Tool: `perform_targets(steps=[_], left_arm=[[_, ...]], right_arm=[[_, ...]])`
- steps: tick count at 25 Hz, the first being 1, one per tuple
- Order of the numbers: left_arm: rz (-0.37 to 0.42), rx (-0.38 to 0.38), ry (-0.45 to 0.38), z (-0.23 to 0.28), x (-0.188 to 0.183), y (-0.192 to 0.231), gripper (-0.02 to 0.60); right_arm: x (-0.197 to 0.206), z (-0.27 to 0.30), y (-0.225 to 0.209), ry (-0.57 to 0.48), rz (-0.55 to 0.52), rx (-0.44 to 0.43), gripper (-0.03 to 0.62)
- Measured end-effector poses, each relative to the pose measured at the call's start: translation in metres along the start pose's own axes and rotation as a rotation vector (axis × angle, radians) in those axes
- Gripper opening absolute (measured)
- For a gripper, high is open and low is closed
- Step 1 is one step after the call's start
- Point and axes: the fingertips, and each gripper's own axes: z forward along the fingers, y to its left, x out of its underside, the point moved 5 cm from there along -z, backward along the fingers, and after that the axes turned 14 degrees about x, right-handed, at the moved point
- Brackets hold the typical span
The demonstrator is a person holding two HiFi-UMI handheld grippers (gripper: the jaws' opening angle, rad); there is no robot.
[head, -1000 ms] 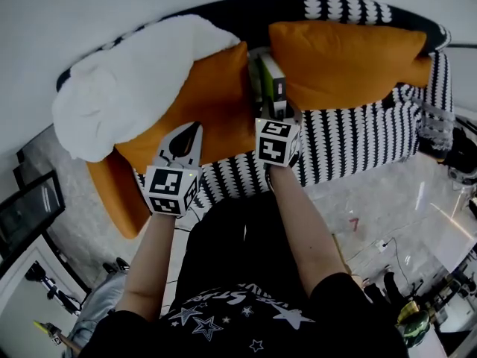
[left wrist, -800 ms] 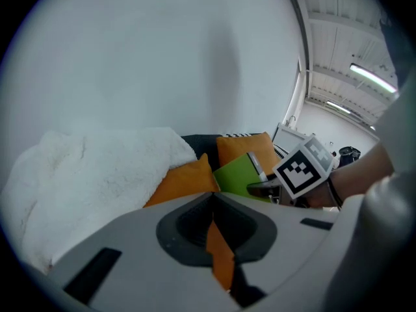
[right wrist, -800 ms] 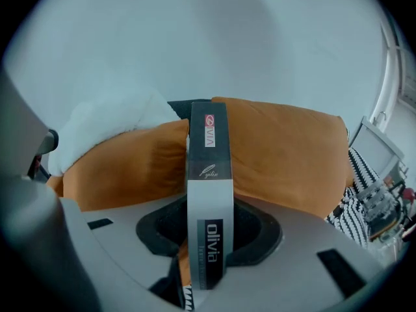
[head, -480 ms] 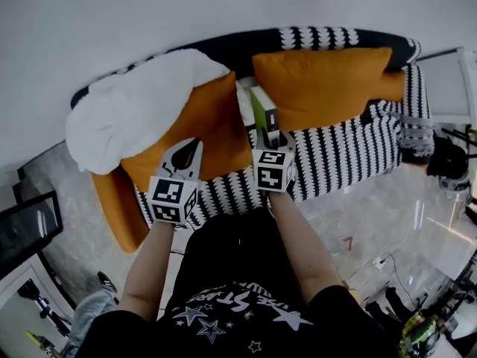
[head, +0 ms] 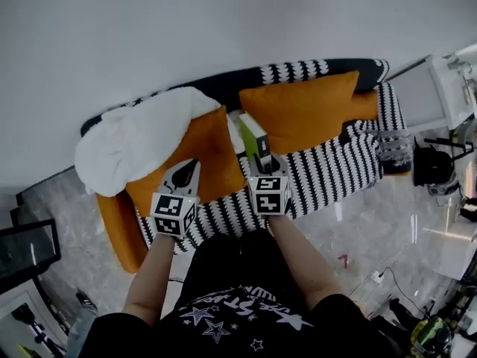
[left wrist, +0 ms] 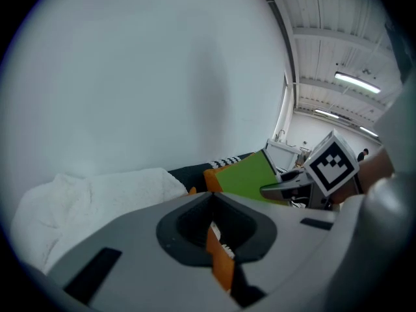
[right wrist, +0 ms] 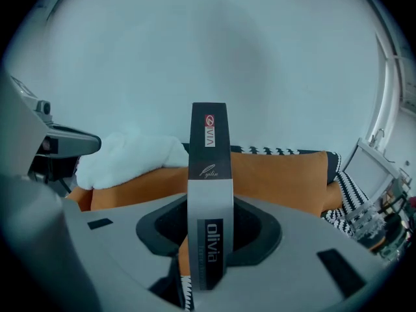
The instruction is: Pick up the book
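A book (right wrist: 209, 174) with a grey-and-black spine and a green cover (left wrist: 247, 174) stands upright in my right gripper (right wrist: 209, 203), whose jaws are shut on its lower spine. In the head view the book (head: 254, 136) hangs above the gap between two orange cushions, with the right gripper (head: 262, 162) just below it. My left gripper (head: 189, 165) hovers over the left orange cushion (head: 205, 151), jaws shut and holding nothing; only a thin slit shows between them (left wrist: 211, 197).
A black-and-white patterned sofa (head: 335, 159) carries a right orange cushion (head: 302, 110) and a white fluffy blanket (head: 134, 136). A pale wall rises behind it. White furniture (head: 447, 88) and dark gear (head: 428, 166) stand at the right on a marbled floor.
Both grippers have risen, the right one carrying the book up from between the cushions. The sofa now looks smaller and farther below.
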Motion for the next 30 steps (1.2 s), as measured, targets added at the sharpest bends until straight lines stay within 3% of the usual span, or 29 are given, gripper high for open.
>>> perform_targets(steps=[6, 13, 30], left_arm=[[0.0, -0.027, -0.018, -0.022, -0.015, -0.012, 0.009], [0.014, -0.053, -0.042, -0.031, -0.029, -0.032, 0.009], [0.06, -0.091, -0.109, -0.039, -0.024, -0.147, 0.009]], right_arm=[[-0.016, -0.024, 0.004, -0.031, -0.048, -0.067, 0.143], [-0.024, -0.046, -0.003, -0.069, -0.046, -0.084, 0.143], [0.019, -0.116, -0.067, -0.163, 0.011, -0.141, 0.143]])
